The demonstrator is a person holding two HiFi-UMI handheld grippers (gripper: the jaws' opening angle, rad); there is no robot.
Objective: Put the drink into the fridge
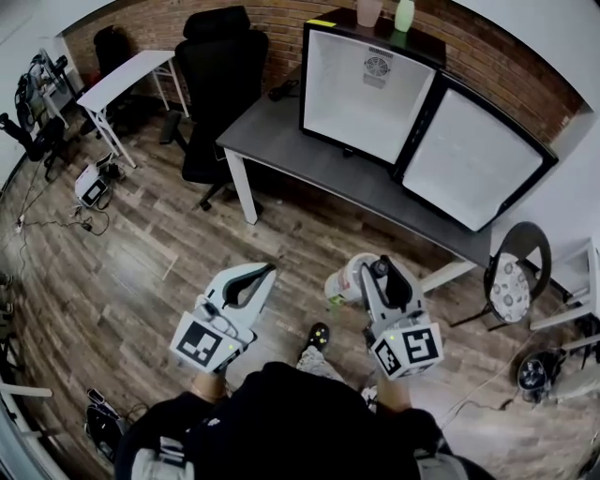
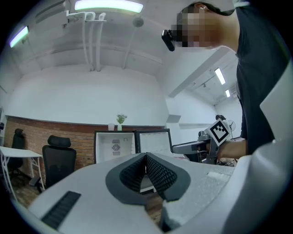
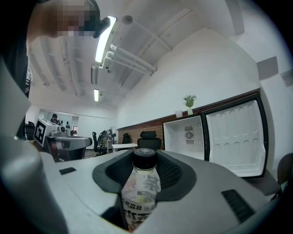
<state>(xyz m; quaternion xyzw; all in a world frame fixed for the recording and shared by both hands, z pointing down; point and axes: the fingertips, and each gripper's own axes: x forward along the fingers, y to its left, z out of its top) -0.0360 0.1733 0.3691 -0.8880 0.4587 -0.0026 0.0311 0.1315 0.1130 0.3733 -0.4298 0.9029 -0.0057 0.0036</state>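
- We are clamping the jaws of the right gripper (image 3: 147, 160) on the drink (image 3: 138, 194), a clear bottle with a black cap, upright between the pads.
- We are carrying the left gripper (image 2: 146, 159) with its jaws pressed together and nothing between them.
- We are judging the pickup as done. The carry and the placing inside are left, since the drink is hanging over the wooden floor (image 1: 141, 272), well apart from the fridge (image 1: 366, 94).
- The fridge is standing far ahead on the dark surface (image 1: 281, 131). Its door (image 1: 469, 159) is hanging open to the right and its white inside is looking bare.
- A black office chair (image 1: 220, 84) is standing at the far left and a round-seated chair (image 1: 514, 277) at the near right; neither is blocking our way.
- A cup (image 1: 368, 11) and a small vase (image 1: 404, 14) are sitting on the fridge's top.
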